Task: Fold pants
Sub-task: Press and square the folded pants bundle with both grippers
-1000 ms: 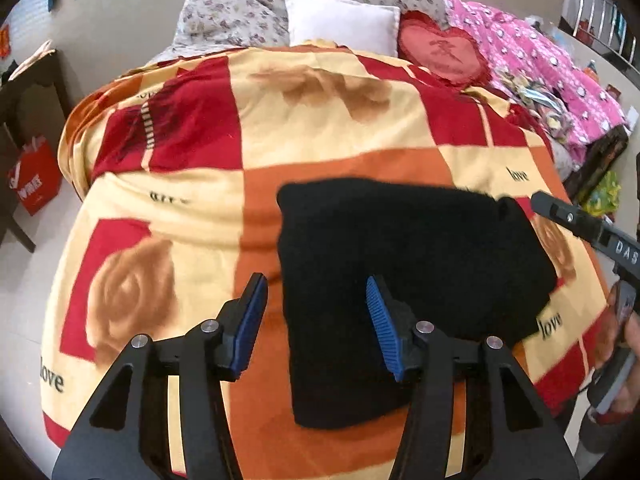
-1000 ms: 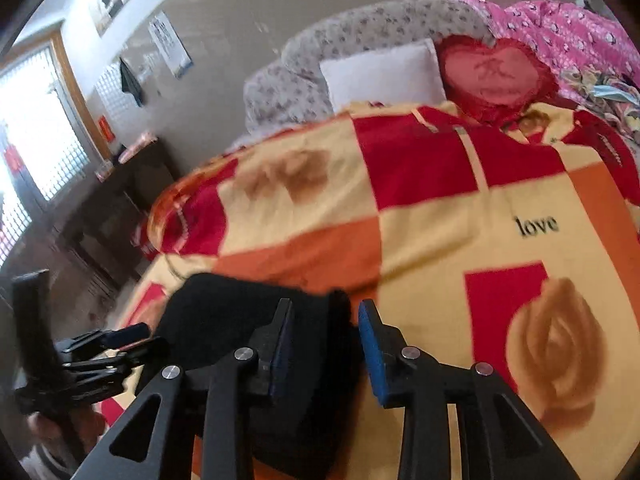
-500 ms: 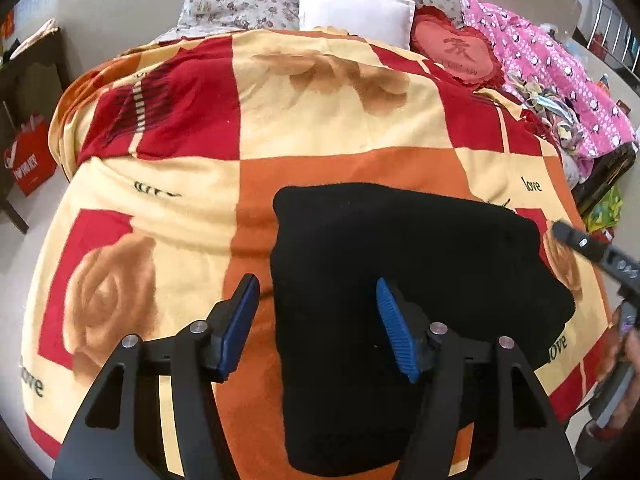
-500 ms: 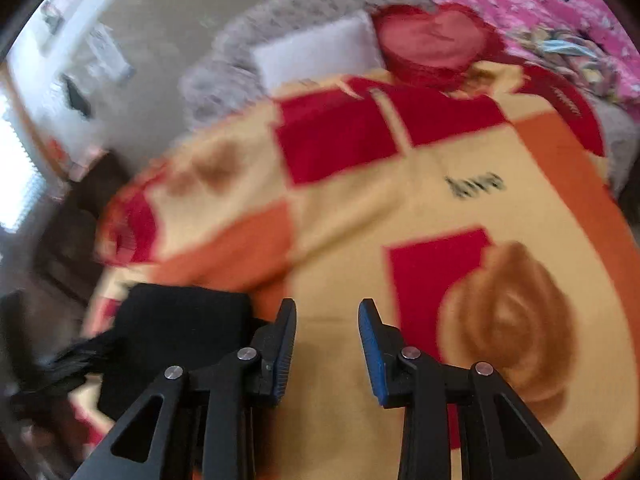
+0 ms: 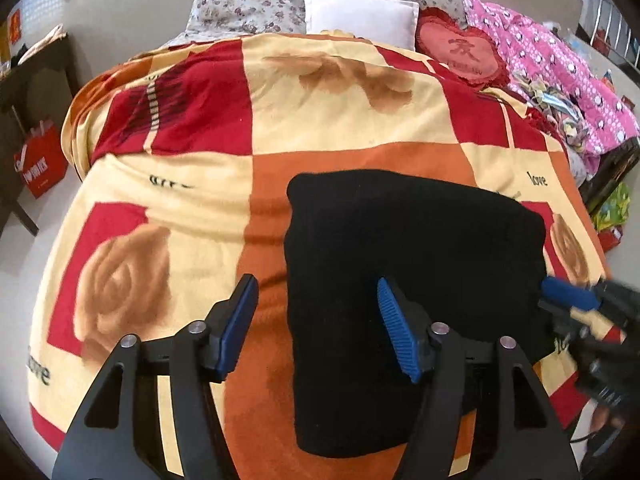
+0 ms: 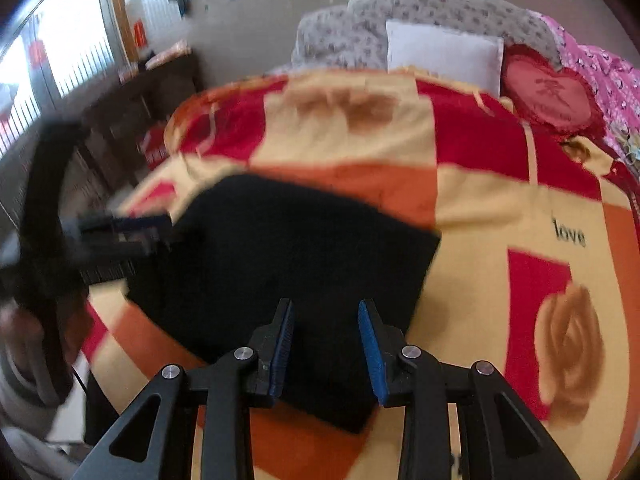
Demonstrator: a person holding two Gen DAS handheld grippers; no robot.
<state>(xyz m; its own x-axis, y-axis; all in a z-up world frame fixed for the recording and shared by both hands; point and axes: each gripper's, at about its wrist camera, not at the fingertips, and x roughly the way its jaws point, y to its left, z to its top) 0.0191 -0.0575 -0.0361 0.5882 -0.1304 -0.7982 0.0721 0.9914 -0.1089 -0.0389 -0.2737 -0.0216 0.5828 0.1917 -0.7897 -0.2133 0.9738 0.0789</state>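
Note:
Black pants [image 5: 420, 248], folded into a thick rectangle, lie on the red, orange and yellow blanket [image 5: 340, 120] at the near end of the bed. My left gripper [image 5: 316, 312] hovers over their left edge. Its jaws are opening wide and the pads press on nothing. In the right wrist view my right gripper [image 6: 326, 320] hangs over the near right part of the pants [image 6: 288, 248], its pads apart and gripping no cloth. That gripper shows blurred at the pants' right edge [image 5: 568, 300]. The left gripper [image 6: 132, 228] appears blurred at the far left corner.
A white pillow [image 5: 356, 12], a red heart cushion [image 5: 460, 56] and a pink quilt [image 5: 560, 72] sit at the head and right of the bed. A red bag [image 5: 40, 164] stands on the floor by dark furniture [image 5: 32, 72] on the left.
My left gripper's jaws have spread wider over the pants' left edge. My right gripper swung off over the bare blanket, then back over the pants, rolling as it went.

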